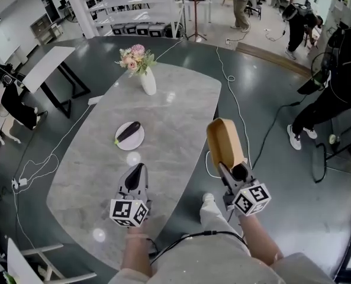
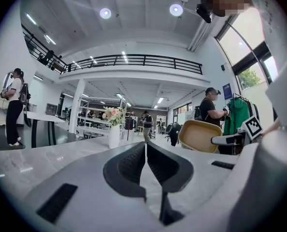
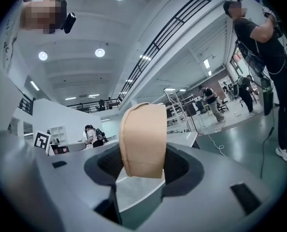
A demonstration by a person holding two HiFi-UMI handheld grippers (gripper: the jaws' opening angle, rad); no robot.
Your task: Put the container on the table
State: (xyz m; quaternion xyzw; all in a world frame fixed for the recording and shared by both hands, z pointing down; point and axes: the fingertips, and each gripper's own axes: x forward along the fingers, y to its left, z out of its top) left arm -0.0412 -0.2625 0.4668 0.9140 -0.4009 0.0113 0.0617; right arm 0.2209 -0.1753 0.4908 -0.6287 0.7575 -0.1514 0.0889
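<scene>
In the head view, a grey marble table (image 1: 181, 117) is seen on a dark floor (image 1: 270, 99) crossed by cables (image 1: 232, 93). A vase (image 1: 148, 83) of flowers stands at the table's far end, and a plate (image 1: 129, 142) bearing an aubergine (image 1: 128, 132) lies nearer. The left gripper (image 1: 141, 169) is held over the near tabletop, just short of the plate. The right gripper (image 1: 239, 170) is held past the table's right edge, over the floor, with the tan container (image 1: 224, 141) gripped and tipped on edge. People are seen at the far right.

In the left gripper view, the jaws are shown pressed together with nothing between them. The vase lies ahead, and the container's hollow side is seen off to the right.

In the right gripper view, the container's wall is seen clamped edge-on between the jaws, blocking what lies straight ahead. A balcony railing (image 3: 167, 37) and ceiling lights are shown above.
</scene>
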